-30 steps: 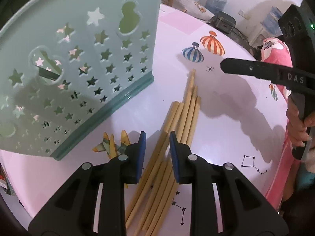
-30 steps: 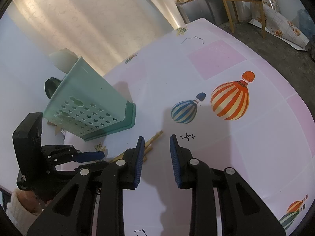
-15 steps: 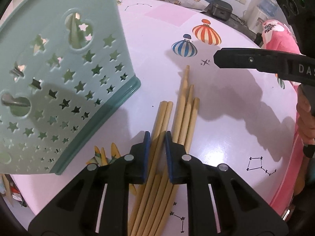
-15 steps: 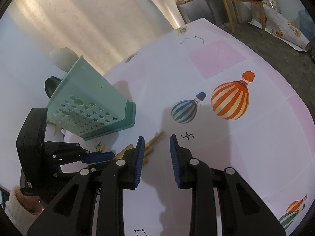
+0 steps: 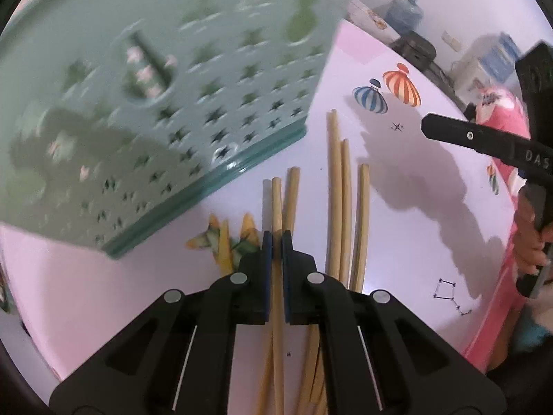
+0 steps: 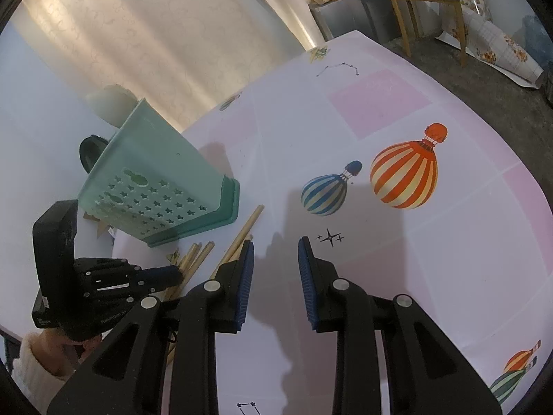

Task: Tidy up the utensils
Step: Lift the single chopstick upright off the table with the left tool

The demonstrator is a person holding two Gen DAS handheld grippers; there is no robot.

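Note:
Several pale wooden chopsticks point(image 5: 340, 190) lie side by side on the pink patterned table point(image 5: 408, 207). My left gripper point(image 5: 276, 238) is shut on one chopstick point(image 5: 276, 204), which runs forward between its fingers. A teal utensil basket point(image 5: 166, 103) with star holes stands just left of the chopsticks; it also shows in the right wrist view point(image 6: 155, 186). My right gripper point(image 6: 276, 245) is open and empty above the table, right of the chopsticks point(image 6: 242, 235). The left gripper point(image 6: 166, 273) shows in the right wrist view, low on the left.
Balloon prints point(image 6: 404, 173) mark the tablecloth. A wooden chair point(image 6: 428, 3) and a cabinet stand beyond the far table edge. A water jug point(image 5: 404, 14) and a dark appliance point(image 5: 418, 48) sit on the floor. A pink garment point(image 5: 497, 117) lies at the right.
My left gripper closed from open onto one chopstick and shifted left toward the basket. The right gripper has stayed still and open.

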